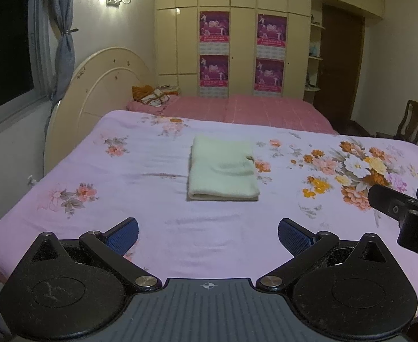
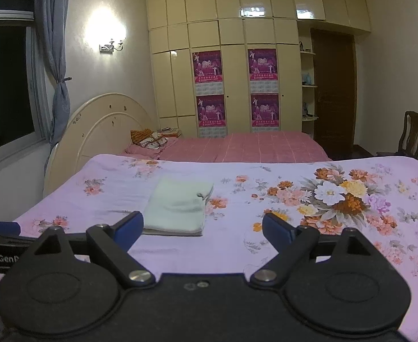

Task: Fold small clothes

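So the pale green cloth (image 1: 222,169) is lying folded flat on the floral bedsheet (image 1: 94,213), long axis running away from both tools. The left gripper (image 1: 208,235) is facing it dead-on, the right gripper (image 2: 202,229) is sitting off to its right; both are gaping wide, holding nothing.

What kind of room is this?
A home bedroom, most likely. Two beds stand side by side: the near bed has a floral sheet with a folded cloth on it, the far bed a pink cover. A wardrobe fills the back wall.
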The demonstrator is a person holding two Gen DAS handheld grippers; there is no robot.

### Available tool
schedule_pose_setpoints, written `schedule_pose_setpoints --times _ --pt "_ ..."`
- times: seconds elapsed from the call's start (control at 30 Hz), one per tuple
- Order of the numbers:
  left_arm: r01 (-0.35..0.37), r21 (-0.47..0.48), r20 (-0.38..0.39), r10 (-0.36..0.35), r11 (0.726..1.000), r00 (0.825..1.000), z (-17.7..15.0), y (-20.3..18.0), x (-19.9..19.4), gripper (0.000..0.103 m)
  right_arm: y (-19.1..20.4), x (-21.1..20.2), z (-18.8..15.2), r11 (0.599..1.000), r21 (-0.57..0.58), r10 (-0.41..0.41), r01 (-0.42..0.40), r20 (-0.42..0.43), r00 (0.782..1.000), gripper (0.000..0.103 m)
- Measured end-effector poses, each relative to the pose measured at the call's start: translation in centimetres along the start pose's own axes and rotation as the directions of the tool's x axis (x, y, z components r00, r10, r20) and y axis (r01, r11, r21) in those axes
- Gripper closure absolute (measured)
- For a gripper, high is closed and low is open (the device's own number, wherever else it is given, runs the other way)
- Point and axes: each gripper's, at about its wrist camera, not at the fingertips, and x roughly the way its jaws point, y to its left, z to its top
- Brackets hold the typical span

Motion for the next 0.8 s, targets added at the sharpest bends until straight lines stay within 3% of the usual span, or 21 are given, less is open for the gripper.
schedule_pose_setpoints --times 0.8 --pt "-0.010 0.000 -0.029 0.010 1.000 1.000 0.28 -0.47 1.08 0.000 -0.42 0.71 -0.23 1.000 0.013 0.005 -0.005 -0.031 1.000 0.013"
